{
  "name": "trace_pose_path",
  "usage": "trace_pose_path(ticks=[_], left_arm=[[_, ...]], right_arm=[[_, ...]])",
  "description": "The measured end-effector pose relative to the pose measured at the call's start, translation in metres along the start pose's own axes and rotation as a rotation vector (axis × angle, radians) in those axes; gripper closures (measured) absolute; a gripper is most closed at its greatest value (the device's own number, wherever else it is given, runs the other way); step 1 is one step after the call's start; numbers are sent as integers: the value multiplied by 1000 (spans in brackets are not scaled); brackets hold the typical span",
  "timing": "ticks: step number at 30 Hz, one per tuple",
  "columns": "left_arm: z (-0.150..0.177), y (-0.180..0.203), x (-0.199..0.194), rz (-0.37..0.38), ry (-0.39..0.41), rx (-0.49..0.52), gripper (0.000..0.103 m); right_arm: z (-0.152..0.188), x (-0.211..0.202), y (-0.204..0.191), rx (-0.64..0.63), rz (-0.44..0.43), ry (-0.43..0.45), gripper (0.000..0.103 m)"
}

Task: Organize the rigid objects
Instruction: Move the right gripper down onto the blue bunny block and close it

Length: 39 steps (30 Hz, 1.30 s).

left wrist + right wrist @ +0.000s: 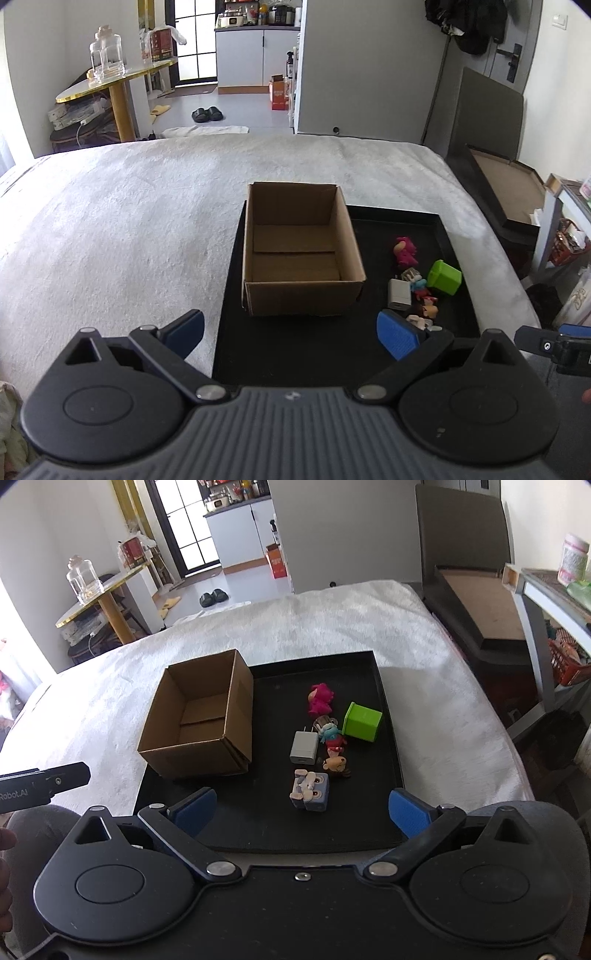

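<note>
An open, empty cardboard box (301, 251) (201, 723) stands on the left part of a black tray (454, 310) (269, 827). To its right lie a pink figure (320, 698), a green cube (362, 722), a white charger (304, 747), several small figures (334, 751) and a grey-blue block toy (311, 791). My left gripper (291, 338) is open and empty, near the tray's front edge before the box. My right gripper (303, 810) is open and empty, just short of the block toy.
The tray lies on a bed with a white blanket (122, 221). A round gold-edged table with glass jars (107, 59) stands far left. A dark flat box (480, 602) and a shelf (546, 602) are to the right of the bed.
</note>
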<state>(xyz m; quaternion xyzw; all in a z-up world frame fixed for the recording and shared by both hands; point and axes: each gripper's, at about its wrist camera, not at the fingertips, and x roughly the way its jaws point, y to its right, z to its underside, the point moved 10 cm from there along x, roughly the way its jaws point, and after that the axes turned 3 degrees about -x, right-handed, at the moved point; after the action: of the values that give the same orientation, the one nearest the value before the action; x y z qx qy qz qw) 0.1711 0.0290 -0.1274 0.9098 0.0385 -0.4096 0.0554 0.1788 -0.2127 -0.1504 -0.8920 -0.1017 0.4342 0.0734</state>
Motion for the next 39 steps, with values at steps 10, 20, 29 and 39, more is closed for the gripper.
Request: trace_pose_path(ticks=[10, 20, 29, 39], left_arm=[[-14, -11, 33, -15, -51, -28, 6], [-26, -17, 71, -39, -101, -42, 19], [-27, -17, 105, -53, -158, -43, 32], [-23, -20, 139, -71, -219, -55, 43]], right_arm=[[-8, 36, 6, 37, -24, -84, 7], [-12, 69, 8, 33, -28, -158, 19], [-7, 103, 15, 65, -24, -234, 24], [4, 141, 20, 82, -8, -313, 31]])
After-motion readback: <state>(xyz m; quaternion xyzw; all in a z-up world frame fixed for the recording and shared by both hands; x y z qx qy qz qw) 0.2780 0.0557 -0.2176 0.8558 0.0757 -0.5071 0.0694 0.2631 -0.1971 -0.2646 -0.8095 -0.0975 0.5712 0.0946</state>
